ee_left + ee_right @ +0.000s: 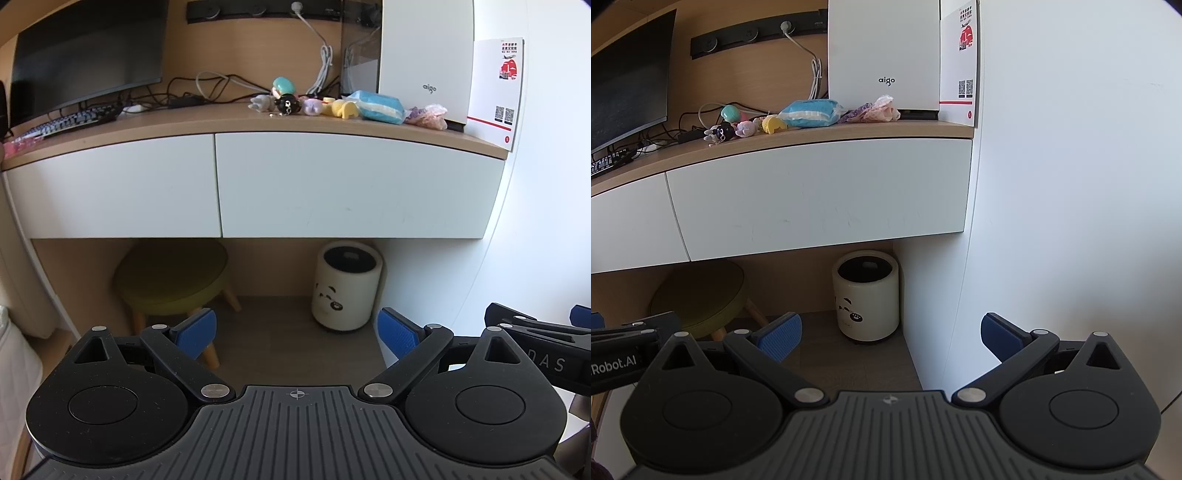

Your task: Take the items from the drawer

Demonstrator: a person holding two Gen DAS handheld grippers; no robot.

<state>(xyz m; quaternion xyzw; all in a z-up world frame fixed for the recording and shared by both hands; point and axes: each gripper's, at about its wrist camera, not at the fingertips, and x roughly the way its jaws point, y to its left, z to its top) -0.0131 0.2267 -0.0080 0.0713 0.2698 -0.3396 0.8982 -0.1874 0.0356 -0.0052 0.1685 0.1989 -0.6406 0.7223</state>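
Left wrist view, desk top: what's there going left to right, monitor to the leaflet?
monitor → keyboard → teal round toy → yellow toy → blue packet → pink crinkled bag → white aigo box → red-and-white leaflet

Matt white drawer fronts – smooth – under a wood-grain desktop.

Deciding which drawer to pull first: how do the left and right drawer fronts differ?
The right drawer has the wider front and sits under the toys; the left drawer is narrower and sits under the keyboard. Both are white, shut and show no handles.
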